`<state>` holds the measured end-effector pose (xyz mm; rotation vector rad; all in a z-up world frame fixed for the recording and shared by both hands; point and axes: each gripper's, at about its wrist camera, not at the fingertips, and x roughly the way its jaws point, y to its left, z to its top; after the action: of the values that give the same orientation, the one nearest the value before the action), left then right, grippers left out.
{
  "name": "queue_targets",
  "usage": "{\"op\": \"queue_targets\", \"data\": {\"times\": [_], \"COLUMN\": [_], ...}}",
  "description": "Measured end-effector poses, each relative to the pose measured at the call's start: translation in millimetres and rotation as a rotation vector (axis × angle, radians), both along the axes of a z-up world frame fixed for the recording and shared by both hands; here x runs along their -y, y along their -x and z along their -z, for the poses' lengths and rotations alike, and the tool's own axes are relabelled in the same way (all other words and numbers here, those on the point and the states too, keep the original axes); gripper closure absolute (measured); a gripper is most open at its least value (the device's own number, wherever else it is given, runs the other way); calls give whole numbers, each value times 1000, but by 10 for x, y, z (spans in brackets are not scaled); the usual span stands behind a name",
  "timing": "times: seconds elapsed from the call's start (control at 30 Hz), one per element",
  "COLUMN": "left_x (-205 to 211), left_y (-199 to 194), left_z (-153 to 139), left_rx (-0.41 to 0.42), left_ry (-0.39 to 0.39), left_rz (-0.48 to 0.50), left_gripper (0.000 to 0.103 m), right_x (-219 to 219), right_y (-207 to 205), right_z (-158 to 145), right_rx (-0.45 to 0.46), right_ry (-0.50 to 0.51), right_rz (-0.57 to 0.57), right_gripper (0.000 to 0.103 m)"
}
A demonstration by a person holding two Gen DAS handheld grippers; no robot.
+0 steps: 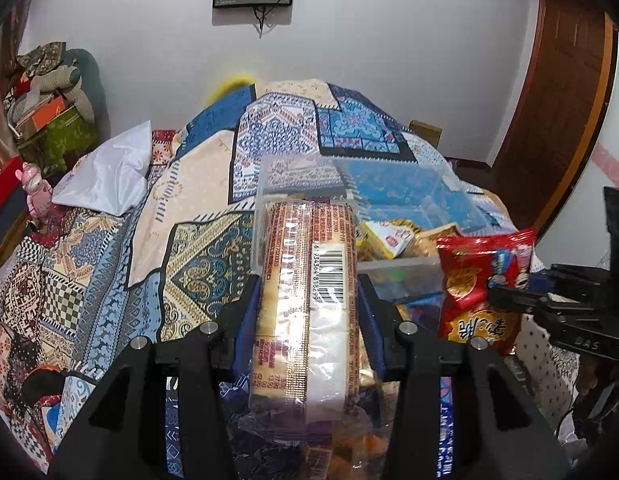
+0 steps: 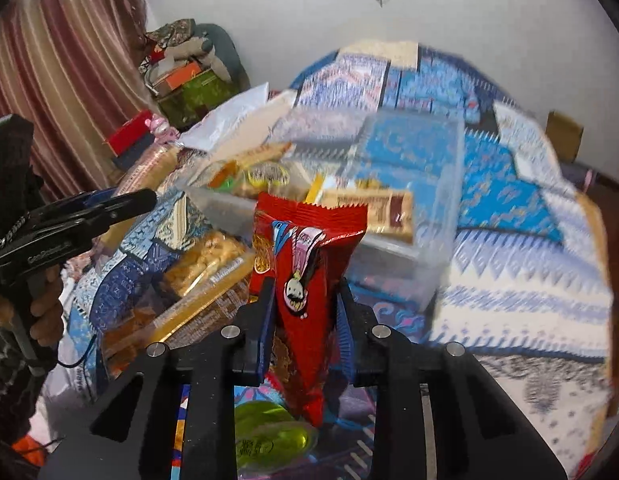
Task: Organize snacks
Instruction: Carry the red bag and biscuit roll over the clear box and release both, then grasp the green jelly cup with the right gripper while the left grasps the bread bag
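Note:
My left gripper (image 1: 307, 284) is shut on a long clear-wrapped cracker pack (image 1: 309, 280) with a barcode, held above the bed near a clear plastic bin (image 1: 397, 266) that holds several snacks. My right gripper (image 2: 305, 292) is shut on a red snack packet (image 2: 305, 264), held upright in front of the same bin (image 2: 413, 248). The red packet (image 1: 481, 280) and the right gripper (image 1: 509, 292) also show at the right of the left wrist view. The left gripper (image 2: 145, 198) shows at the left of the right wrist view.
Loose snacks lie on the patterned bedspread (image 1: 197, 208): peanut brittle packs (image 2: 205, 260) and a green jelly cup (image 2: 269, 436). A white bag (image 1: 109, 172) lies at the left. Boxes and bags (image 1: 49, 112) pile by the curtain (image 2: 49, 100).

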<state>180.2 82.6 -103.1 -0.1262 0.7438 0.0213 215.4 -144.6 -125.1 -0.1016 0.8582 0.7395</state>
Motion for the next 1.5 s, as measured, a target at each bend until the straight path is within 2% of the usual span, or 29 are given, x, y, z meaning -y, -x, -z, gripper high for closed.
{"op": "queue_targets", "data": {"times": [0.27, 0.47, 0.77, 1.03, 1.1, 1.17, 1.33, 1.5], "left_x": [70, 111, 86, 35, 29, 30, -16, -31], "left_y": [-124, -346, -864, -1196, -1185, -1142, -972, -666], "left_z": [-231, -329, -141, 118, 131, 120, 31, -136], "left_rx": [51, 78, 29, -42, -33, -22, -12, 6], "left_ry": [-15, -31, -22, -14, -17, -28, -15, -36], "left_rz": [10, 16, 4, -8, -3, -5, -8, -8], "left_gripper": [57, 57, 57, 57, 53, 47, 47, 44], "right_x": [114, 106, -149, -510, -564, -594, -532, -373], "right_y": [-67, -266, -716, -1018, -1041, -1004, -827, -644], "right_z": [-437, -603, -527, -255, -168, -116, -193, -407], "right_rx": [112, 186, 145, 58, 38, 44, 115, 160], "right_ry": [-62, -90, -130, -70, -23, 26, 77, 66], "right_rz": [45, 107, 132, 91, 85, 72, 71, 93], "right_gripper": [79, 79, 79, 78, 73, 49, 46, 43]}}
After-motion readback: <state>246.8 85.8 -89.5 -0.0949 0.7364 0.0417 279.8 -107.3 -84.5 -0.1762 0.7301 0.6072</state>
